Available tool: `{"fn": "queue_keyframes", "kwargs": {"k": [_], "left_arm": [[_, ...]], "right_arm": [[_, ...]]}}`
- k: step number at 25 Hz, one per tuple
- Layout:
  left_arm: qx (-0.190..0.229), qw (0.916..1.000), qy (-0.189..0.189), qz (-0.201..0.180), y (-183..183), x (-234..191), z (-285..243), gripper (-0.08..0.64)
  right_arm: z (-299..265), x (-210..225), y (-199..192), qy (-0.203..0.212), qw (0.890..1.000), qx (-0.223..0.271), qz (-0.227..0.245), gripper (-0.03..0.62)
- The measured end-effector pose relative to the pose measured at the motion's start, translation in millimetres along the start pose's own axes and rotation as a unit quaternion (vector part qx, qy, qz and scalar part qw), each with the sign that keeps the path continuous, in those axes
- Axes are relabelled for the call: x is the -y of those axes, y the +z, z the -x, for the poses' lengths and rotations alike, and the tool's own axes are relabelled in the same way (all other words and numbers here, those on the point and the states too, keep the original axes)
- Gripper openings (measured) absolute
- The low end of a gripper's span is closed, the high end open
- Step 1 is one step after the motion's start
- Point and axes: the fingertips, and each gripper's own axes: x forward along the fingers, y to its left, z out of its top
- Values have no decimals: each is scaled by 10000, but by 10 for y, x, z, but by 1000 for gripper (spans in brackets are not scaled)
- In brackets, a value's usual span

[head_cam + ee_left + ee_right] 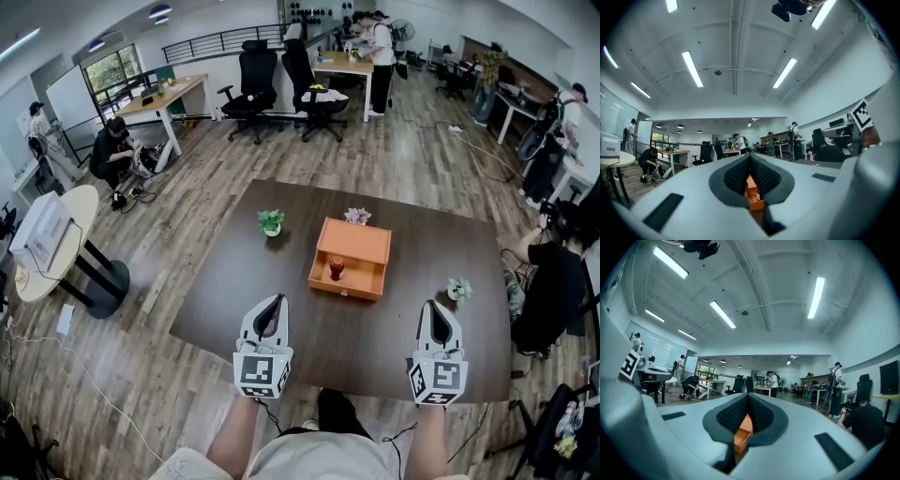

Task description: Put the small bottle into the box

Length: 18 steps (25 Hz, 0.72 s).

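Note:
An orange box (350, 258) lies open in the middle of the dark brown table (216, 300). A small dark-red bottle (337, 270) stands upright inside its near compartment. My left gripper (272, 302) rests at the table's near edge, left of the box, shut with nothing between its tips. My right gripper (440, 307) sits at the near right, likewise shut and empty. In the left gripper view the box (753, 194) and the bottle (758, 194) show through the gap under the closed jaws. The right gripper view shows only the box (741, 436).
Three small potted plants stand on the table: one (271, 222) far left of the box, one (357, 216) just behind it, one (458, 290) at the right near my right gripper. A seated person (553, 281) is beside the table's right edge. Office chairs (253, 89) stand beyond.

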Motion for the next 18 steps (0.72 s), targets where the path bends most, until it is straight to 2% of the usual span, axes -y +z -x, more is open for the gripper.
{"fn": "queue_keyframes", "kwargs": {"k": [18], "left_arm": [[-67,10000,-18,41,-74,13,-29,2]], "right_arm": [[-32,6,-58,-26,10000,-70,-45,0]]}}
